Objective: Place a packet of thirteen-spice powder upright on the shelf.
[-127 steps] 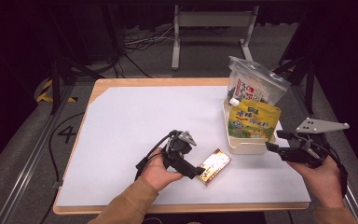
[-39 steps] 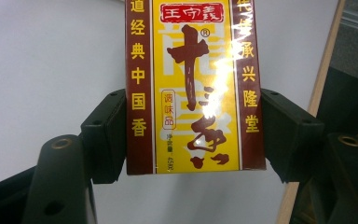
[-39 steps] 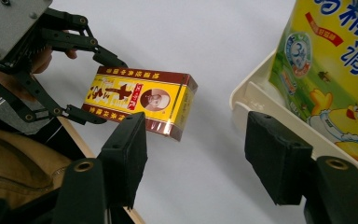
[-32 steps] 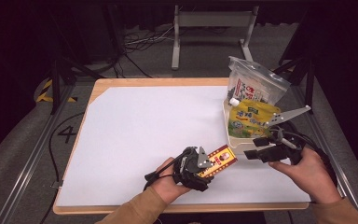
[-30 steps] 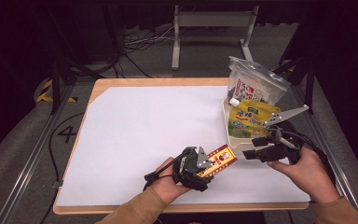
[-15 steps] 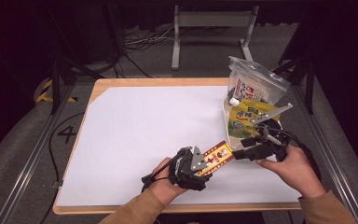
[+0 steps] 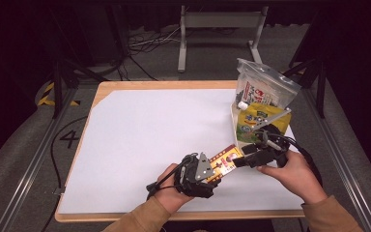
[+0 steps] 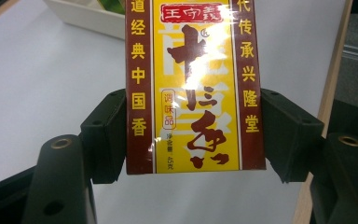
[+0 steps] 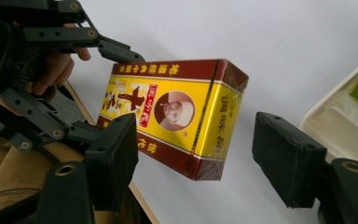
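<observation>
Desk (image 7: 140,130): white top, wood rim. Action sits near the front edge, right of centre.

White tray (image 7: 235,126) sits at the right edge with a yellow-green pouch (image 7: 258,118) in it; clear bag (image 7: 265,89) stands behind, toward the back right corner. Neither is in play.

Seasoning box (image 7: 226,160): small yellow and dark-red carton, held clear of the desk near the front edge, just in front of the tray, pointing up toward it. Judgement: light, stiff card walls, glossy film wrap, so slippery under the pads. The broad faces would probably dent if squeezed hard. Best hold is across the narrow red side walls, pads flat, low on the body or near an end, moderate force.

Left gripper (image 7: 211,171): jaws clamped on the box, one pad on each narrow side, at the lower end. In the left gripper view the box (image 8: 193,84) fills the gap between the pads and stands straight up from them. Grip looks square.

Right gripper (image 7: 242,157): jaws apart and have just been opening further. In the right gripper view the free end of the box (image 9: 177,114) lies between the pads, with daylight on both sides; no contact yet. Looks like a handover setup: it needs to advance a little and close on the free end before the left one lets go.
</observation>
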Available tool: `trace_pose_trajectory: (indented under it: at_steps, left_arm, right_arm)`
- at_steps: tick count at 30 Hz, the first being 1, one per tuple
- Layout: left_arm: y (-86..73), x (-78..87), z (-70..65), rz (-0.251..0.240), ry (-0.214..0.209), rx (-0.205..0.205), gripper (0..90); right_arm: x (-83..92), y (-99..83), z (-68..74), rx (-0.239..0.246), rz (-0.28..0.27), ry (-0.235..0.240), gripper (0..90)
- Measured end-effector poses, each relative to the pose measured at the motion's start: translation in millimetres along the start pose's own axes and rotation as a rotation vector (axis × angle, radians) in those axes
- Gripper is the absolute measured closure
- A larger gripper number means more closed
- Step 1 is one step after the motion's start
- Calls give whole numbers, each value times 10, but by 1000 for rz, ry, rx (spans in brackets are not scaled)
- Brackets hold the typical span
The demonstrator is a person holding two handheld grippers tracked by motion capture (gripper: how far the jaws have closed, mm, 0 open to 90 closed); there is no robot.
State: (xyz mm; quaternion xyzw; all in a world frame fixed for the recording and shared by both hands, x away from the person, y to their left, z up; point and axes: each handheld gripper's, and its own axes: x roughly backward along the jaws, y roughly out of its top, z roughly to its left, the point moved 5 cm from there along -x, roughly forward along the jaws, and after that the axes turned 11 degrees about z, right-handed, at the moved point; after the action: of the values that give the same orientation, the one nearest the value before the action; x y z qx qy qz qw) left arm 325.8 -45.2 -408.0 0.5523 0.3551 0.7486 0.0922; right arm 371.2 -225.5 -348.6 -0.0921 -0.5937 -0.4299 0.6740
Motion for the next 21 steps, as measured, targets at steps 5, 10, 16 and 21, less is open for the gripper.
trace_pose_trajectory:
  at_steps: [5, 10, 16, 21]
  left_arm:
    - [14, 24, -12, -32, -2, -9, 326]
    - [24, 36, -33, -53, -1, -15, 326]
    - [23, 8, -32, -53, 7, -27, 326]
    - [18, -16, -38, -41, 39, -33, 327]
  right_arm:
    - [-51, -1, -13, -12, 14, 17, 300]
    - [-100, 10, 6, -37, 20, 80, 293]
    - [-125, 6, 38, -49, 38, 123, 411]
    - [-56, 15, 30, -80, -4, 160, 542]
